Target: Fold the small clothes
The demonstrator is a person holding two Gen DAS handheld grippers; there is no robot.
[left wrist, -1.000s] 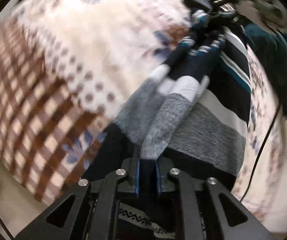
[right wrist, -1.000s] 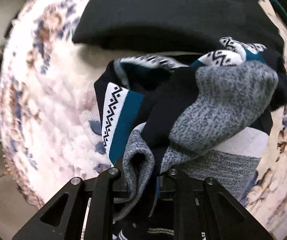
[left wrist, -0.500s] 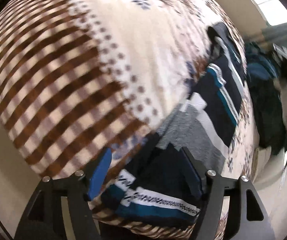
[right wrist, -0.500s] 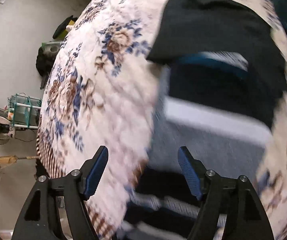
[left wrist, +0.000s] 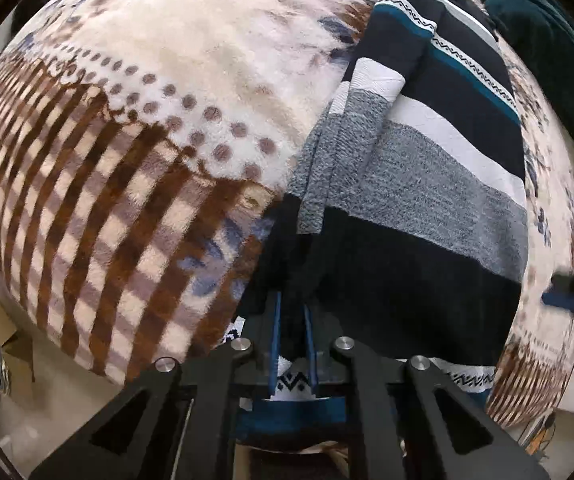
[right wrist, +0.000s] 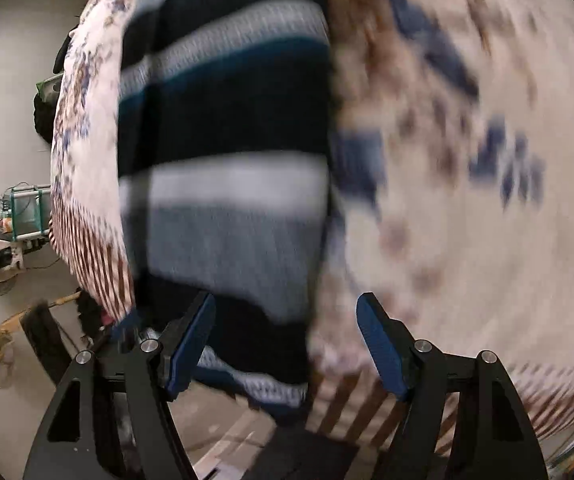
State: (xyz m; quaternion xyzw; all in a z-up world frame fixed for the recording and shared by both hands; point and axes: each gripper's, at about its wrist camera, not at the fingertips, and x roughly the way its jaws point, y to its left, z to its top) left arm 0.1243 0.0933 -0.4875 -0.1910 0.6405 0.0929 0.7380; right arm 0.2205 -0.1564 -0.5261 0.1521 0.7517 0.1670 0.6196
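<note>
A striped sweater point(left wrist: 427, 184) lies spread flat on a fleece blanket point(left wrist: 191, 80), in the right half of the left wrist view. The sweater carries bands of black, grey, white and teal with thin zigzag trim. Its near left edge is doubled over into a narrow fold running far to near. The blanket is cream with flowers, brown dots and a brown check border.

The left gripper point(left wrist: 292, 316) points steeply down and has just closed; its blue pads pinch the black band of the sweater at its near edge.

In the blurred right wrist view, the right gripper point(right wrist: 287, 312) has its jaws spread wide, holding nothing, above the near right edge of the sweater point(right wrist: 227, 128), which lies left of centre on the blanket point(right wrist: 467, 220).
</note>
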